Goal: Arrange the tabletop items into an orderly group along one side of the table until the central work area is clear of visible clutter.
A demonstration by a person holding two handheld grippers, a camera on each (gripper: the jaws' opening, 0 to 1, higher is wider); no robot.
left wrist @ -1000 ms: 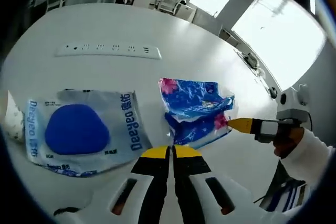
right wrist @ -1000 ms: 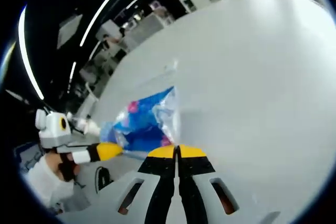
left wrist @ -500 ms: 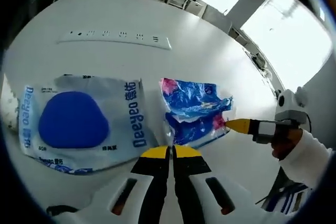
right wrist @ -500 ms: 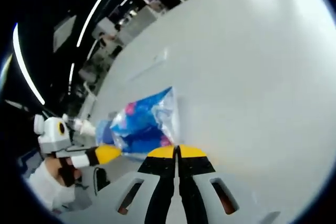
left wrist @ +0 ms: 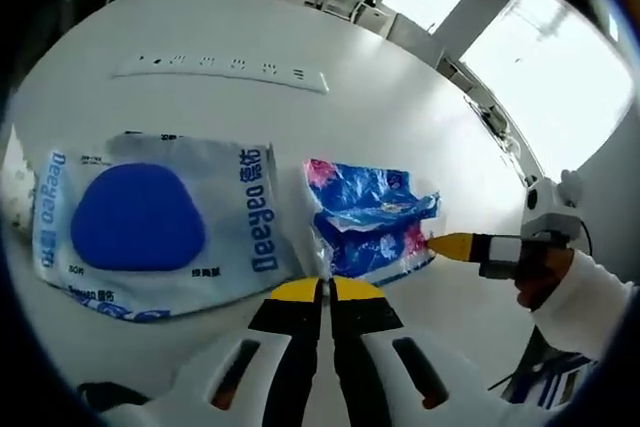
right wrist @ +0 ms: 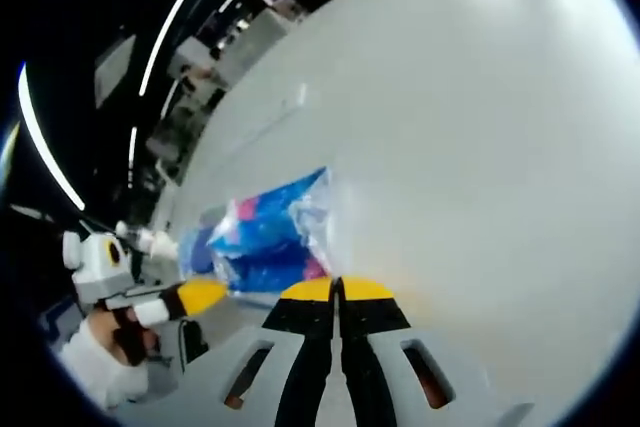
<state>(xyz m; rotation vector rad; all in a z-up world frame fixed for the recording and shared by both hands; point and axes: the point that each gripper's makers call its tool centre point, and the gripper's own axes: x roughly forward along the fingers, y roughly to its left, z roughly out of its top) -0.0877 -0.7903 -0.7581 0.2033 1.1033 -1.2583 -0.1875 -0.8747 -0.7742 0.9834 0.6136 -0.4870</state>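
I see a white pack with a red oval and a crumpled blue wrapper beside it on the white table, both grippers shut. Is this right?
One detail is wrong: the oval on the white pack is blue, not red, as the left gripper view shows. The crumpled blue wrapper lies beside it on the white table, and both grippers are shut.

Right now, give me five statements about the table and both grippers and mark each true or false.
1. The left gripper has its jaws closed. True.
2. The blue bag is crumpled. True.
3. The white pack has a red oval on it. False: the oval is blue.
4. The power strip lies between the pack and the bag. False: it lies beyond them, farther up the table.
5. The right gripper meets the bag's edge. True.
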